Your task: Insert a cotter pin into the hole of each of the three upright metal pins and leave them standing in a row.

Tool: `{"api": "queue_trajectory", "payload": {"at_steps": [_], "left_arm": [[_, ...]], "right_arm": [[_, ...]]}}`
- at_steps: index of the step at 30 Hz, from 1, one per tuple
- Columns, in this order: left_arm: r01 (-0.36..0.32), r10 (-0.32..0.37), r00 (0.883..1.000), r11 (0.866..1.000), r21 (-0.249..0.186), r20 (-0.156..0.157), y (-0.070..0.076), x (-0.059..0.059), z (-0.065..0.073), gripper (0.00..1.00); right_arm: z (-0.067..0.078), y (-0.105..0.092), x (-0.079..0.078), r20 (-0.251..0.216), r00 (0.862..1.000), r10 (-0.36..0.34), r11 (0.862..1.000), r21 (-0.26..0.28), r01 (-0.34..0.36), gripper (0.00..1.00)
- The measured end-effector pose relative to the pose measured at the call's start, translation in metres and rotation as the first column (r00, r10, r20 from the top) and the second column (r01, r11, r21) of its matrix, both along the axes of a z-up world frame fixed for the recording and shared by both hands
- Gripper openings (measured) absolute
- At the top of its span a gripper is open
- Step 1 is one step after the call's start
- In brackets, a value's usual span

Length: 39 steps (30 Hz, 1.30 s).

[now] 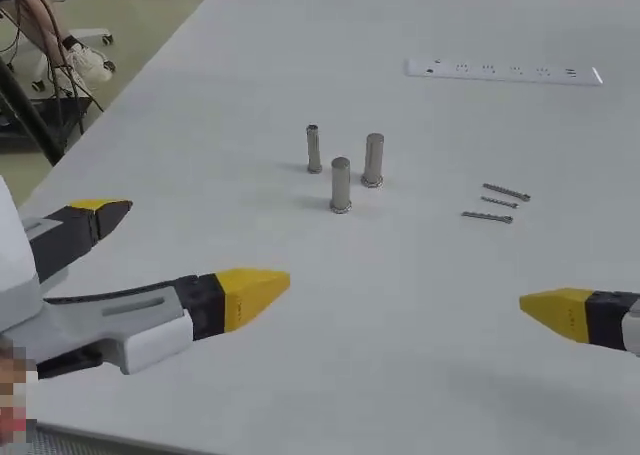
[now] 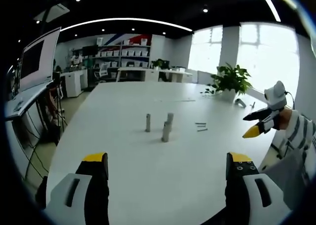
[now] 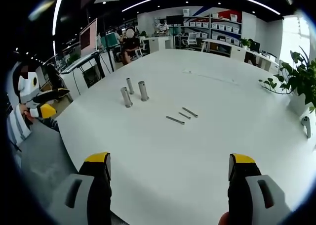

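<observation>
Both the left gripper (image 2: 168, 159) and right gripper (image 3: 170, 159) are spread wide, empty. Three metal pins (image 1: 341, 185) stand clustered ahead, thin cotter pins (image 1: 497, 204), probably three, lying near. Reaching in carelessly may topple a neighbouring pin.

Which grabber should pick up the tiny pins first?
Probably the right gripper: the cotter pins lie on its side, right of the upright metal pins; the left gripper is farther away.
</observation>
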<state>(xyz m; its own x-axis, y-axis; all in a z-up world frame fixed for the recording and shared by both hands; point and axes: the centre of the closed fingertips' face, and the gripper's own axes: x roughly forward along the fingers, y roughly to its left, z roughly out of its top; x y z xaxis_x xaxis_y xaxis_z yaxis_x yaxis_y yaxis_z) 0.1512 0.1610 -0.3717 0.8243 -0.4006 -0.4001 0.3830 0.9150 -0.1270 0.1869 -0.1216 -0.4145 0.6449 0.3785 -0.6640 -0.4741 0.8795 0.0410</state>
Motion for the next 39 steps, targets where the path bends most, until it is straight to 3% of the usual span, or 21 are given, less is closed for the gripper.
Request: {"api": "queue_trajectory", "payload": {"at_steps": [4, 8, 19, 24, 32, 39], "left_arm": [[0.016, -0.016, 1.0, 0.999, 0.028, -0.008, -0.001, 0.0, -0.001, 0.99], [0.032, -0.031, 0.999, 0.997, 0.077, -0.014, -0.001, 0.001, -0.002, 0.99], [0.071, -0.071, 0.997, 0.991, 0.111, -0.002, -0.005, 0.005, 0.001, 0.95], [0.079, -0.079, 0.997, 0.993, 0.089, 0.0, -0.008, 0.009, 0.004, 0.94], [0.101, -0.103, 0.994, 0.994, 0.05, 0.042, -0.019, 0.025, 0.018, 0.87], [0.135, -0.138, 0.989, 0.989, 0.054, 0.046, -0.029, 0.039, 0.016, 0.84]], "right_arm": [[0.005, 0.007, 0.0, 0.004, 1.0, -0.003, 0.999, 0.052, 0.003, 0.98], [0.004, 0.007, 0.001, 0.002, 1.0, 0.002, 0.999, 0.042, -0.002, 0.98], [0.0, 0.011, -0.002, -0.016, 1.0, 0.009, 0.999, 0.031, -0.009, 0.98], [-0.003, 0.01, -0.002, -0.024, 1.0, 0.009, 1.0, 0.02, -0.008, 0.98], [-0.003, 0.011, 0.0, -0.03, 0.999, 0.016, 1.0, 0.015, -0.016, 0.98], [-0.002, 0.014, 0.004, -0.028, 0.999, 0.022, 1.0, 0.011, -0.021, 0.97]]}}
